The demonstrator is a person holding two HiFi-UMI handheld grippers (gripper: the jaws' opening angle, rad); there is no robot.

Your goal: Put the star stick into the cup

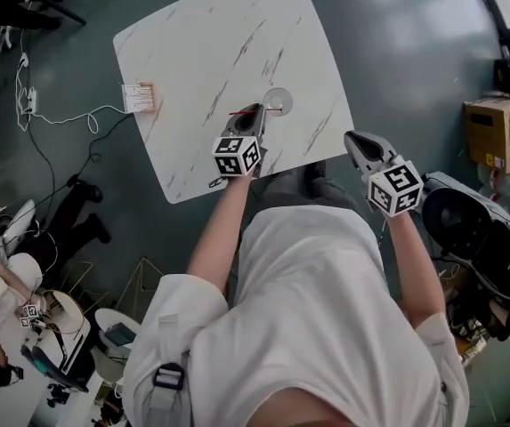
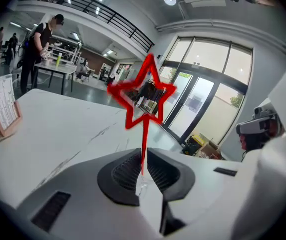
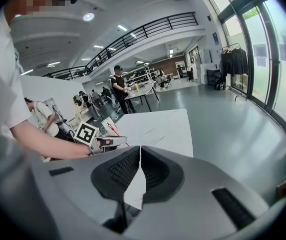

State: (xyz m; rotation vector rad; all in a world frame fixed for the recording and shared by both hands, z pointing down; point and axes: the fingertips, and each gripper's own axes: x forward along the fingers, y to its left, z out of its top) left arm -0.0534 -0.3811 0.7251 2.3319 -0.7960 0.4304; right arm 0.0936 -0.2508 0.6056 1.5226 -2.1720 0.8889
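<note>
My left gripper (image 1: 256,112) clamps the red star stick (image 2: 143,139) by its stem, just beside the clear cup (image 1: 279,100) near the tabletop's (image 1: 210,52) near edge. My right gripper (image 1: 352,138) is closed on nothing, off the tabletop.

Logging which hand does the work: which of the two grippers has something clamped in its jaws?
The left gripper: its jaws pinch the red star stick by its stem. The right gripper is shut on nothing.

Right tool (image 3: 139,153) empty, jaws together
</note>
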